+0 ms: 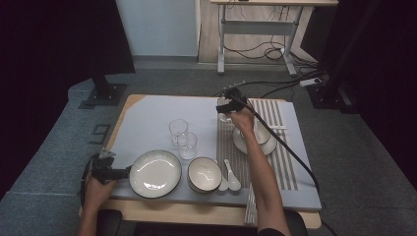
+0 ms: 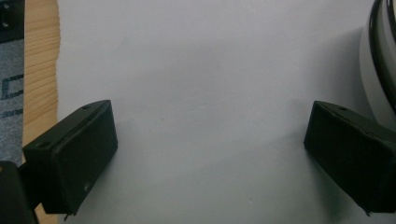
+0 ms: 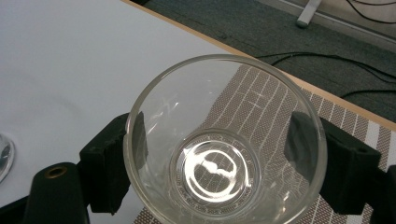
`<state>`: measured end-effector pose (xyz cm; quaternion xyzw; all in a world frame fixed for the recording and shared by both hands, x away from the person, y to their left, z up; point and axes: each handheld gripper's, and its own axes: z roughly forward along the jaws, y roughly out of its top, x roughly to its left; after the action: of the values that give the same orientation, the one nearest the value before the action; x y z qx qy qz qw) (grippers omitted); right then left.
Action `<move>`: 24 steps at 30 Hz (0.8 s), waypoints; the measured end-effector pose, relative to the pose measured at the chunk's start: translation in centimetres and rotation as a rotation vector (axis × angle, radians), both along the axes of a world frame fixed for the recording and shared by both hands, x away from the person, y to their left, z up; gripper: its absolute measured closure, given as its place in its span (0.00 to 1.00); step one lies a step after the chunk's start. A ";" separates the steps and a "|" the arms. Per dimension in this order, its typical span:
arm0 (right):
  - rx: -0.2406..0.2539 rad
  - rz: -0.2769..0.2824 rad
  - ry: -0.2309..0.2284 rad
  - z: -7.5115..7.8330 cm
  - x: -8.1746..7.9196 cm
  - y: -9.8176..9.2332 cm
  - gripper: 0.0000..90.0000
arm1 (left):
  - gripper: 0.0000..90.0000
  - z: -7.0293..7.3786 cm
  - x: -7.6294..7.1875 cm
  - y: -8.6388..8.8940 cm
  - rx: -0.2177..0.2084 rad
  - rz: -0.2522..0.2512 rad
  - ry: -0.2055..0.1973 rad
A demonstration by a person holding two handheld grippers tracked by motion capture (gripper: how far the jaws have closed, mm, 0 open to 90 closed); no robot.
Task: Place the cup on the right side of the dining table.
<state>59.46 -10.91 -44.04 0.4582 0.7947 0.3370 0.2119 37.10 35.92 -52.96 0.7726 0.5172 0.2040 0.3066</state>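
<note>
Gripped between right tongs: clear drinking glass, upright, above the striped placemat at two o'clock on the desk. At eight o'clock, left tongs spread wide, holding nothing, just beside the white plate.

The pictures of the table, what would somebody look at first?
Probably the clear glass gripped between the jaws of the right tool, at the far end of the striped placemat. Next come the big white plate and the bowl near the front edge, with two more glasses just behind them. The left tool sits open beside the plate, with nothing between its jaws.
</note>
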 end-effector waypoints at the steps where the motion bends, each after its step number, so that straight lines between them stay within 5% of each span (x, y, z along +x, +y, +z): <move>1: 0.001 -0.004 0.006 -0.2 0.1 0.0 0.20 | 0.03 0.0 0.0 0.0 0.000 -0.001 0.001; 24: -0.020 -0.066 0.076 -2.4 1.5 -0.9 0.20 | 0.03 0.0 0.0 0.0 0.000 0.000 0.000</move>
<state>60.95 -11.82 -46.43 0.4943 0.7902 0.3040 0.1971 37.09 35.92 -52.95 0.7728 0.5171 0.2038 0.3065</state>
